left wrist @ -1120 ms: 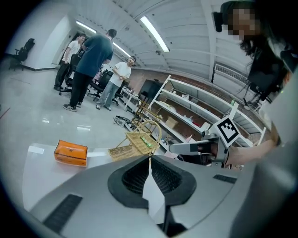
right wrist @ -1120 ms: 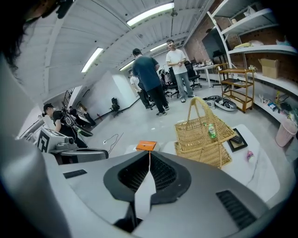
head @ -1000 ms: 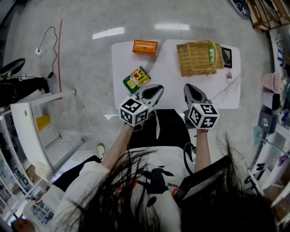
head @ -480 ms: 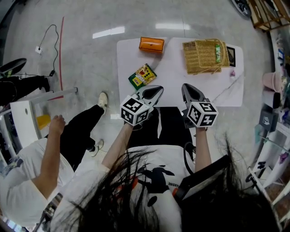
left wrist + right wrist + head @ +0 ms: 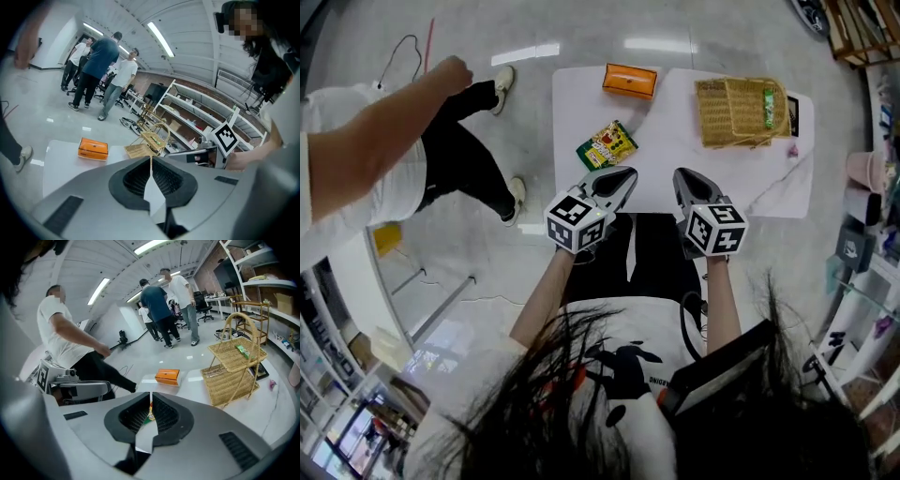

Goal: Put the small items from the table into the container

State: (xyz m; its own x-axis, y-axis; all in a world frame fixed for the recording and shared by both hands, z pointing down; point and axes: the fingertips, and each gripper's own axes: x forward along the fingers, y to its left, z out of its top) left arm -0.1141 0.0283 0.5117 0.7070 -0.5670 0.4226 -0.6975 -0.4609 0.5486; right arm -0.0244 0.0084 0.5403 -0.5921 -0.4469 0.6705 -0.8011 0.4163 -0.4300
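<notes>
A white table [image 5: 675, 155] holds an orange box [image 5: 629, 80], a green and yellow snack packet [image 5: 607, 145] and a wicker basket [image 5: 741, 112] with a green item [image 5: 768, 101] inside. A small pink item [image 5: 791, 148] lies to the right of the basket. My left gripper [image 5: 623, 176] hovers at the table's near edge, just this side of the snack packet, jaws shut and empty. My right gripper [image 5: 680, 176] is level with it, shut and empty. In the right gripper view the orange box [image 5: 168, 376] and the basket [image 5: 234, 364] lie ahead.
A person in a white top and black trousers [image 5: 412, 159] walks past the table's left side. A black flat item [image 5: 794, 114] lies behind the basket. Shelves and a pink cup [image 5: 865, 171] stand at the right. More people [image 5: 101, 70] stand far off.
A bystander has come in from the lower left and walked up along the table's left side. Both grippers have edged toward the table, still shut; the table sits further right in view.
</notes>
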